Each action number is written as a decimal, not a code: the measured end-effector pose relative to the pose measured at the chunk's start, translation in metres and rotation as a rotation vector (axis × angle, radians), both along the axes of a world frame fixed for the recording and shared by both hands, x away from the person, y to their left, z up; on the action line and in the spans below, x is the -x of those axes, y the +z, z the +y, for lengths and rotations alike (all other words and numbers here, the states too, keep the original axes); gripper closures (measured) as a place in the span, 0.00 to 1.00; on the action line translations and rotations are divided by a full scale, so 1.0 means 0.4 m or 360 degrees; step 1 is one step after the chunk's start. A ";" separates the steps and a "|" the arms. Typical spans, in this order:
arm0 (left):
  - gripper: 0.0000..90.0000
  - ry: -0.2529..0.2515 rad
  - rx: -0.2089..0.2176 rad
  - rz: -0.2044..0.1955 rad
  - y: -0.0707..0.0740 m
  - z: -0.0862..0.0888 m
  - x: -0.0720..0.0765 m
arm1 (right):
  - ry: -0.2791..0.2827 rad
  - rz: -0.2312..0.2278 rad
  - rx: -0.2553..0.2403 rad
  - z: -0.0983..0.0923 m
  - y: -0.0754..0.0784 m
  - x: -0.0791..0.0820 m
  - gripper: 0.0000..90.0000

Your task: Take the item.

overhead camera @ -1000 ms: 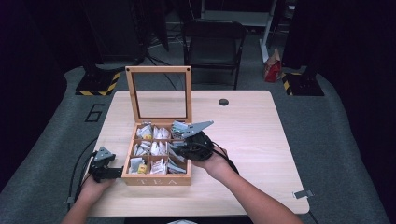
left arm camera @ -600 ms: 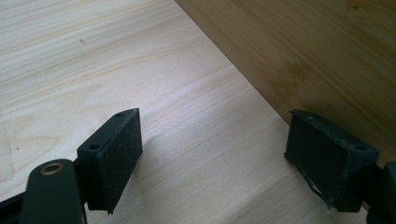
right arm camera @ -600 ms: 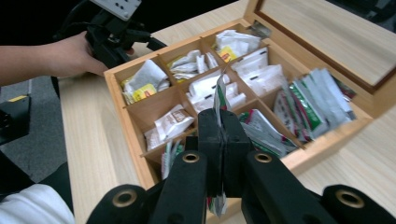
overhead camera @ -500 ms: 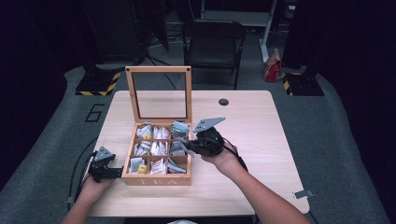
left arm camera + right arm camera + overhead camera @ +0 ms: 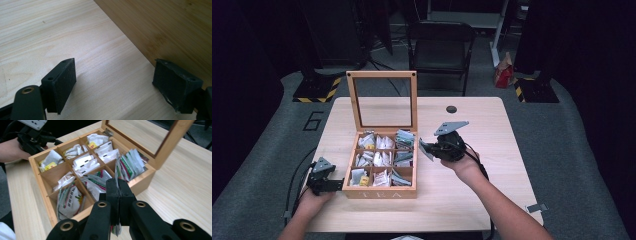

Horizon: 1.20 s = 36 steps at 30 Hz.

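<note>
Sachet (image 5: 126, 166) sits pinched edge-on in our right gripper (image 5: 119, 185), jaws pressed together on it, held above the table (image 5: 472, 200) just right of the tea box (image 5: 382, 192). Our left gripper (image 5: 115, 82) rests on the wood with jaws spread, one pad beside the box's left wall.

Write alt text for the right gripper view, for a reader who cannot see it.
The right gripper has its black jaws shut on a thin tea packet, held edge-on above an open wooden tea box. The box's compartments hold more sachets, its glazed lid stands up, and the left gripper rests at its far side.
</note>
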<state>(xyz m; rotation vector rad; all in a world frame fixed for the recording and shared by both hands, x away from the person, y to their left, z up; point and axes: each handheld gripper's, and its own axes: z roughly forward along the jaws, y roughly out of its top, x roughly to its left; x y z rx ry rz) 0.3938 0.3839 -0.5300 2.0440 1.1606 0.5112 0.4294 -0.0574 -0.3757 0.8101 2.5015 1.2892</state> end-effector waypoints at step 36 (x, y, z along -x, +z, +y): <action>0.20 -0.0001 -0.0001 0.0001 0.000 0.000 0.000 | -0.0303 -0.0025 0.0056 -0.171 -0.045 -0.057 0.99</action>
